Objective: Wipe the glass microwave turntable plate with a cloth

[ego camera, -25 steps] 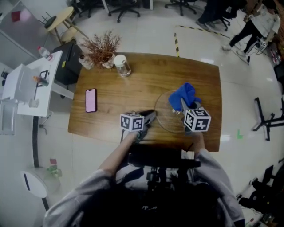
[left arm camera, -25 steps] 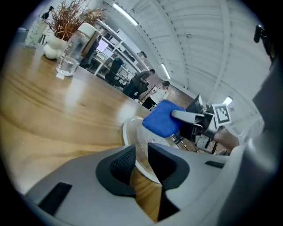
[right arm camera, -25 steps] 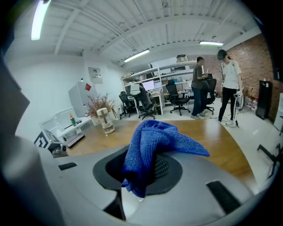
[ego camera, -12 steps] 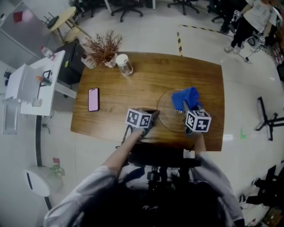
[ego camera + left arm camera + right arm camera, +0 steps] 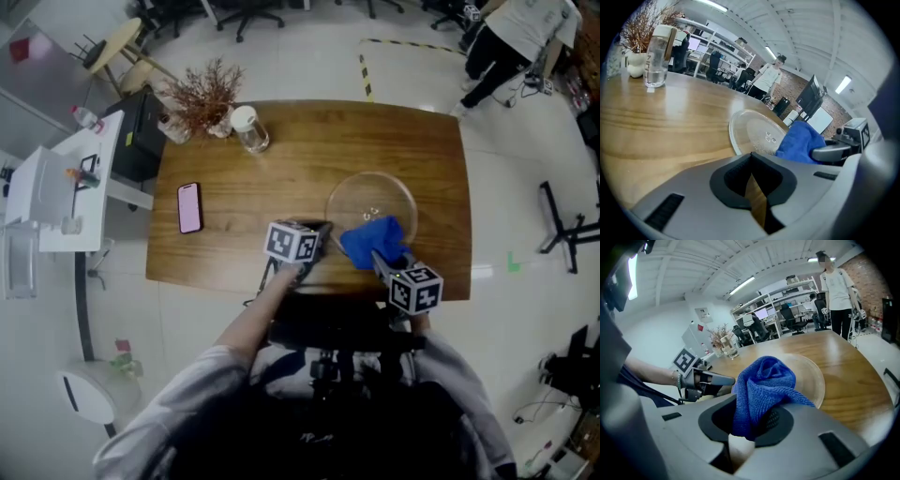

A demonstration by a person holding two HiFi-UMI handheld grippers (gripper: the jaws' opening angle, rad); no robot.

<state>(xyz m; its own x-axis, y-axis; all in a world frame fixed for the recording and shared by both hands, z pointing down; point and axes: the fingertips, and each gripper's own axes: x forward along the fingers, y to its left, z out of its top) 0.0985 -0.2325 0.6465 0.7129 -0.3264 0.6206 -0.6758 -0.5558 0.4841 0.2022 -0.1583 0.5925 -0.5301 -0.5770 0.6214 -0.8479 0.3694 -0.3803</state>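
Plate point(image 5: 375, 192) mid-wipe, I judge: my right gripper point(image 5: 752, 420) clamps the cloth point(image 5: 373, 240) on its near rim, left gripper point(image 5: 751, 161) closed empty; next, sweep across.

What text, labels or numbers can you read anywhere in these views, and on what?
No text is legible anywhere.
Glass bottle: vertical print, too blurred to read.
Marker cubes: black-and-white squares only, no words.
Phone: no legible print.
Blue cloth in the right tool: no label shows.
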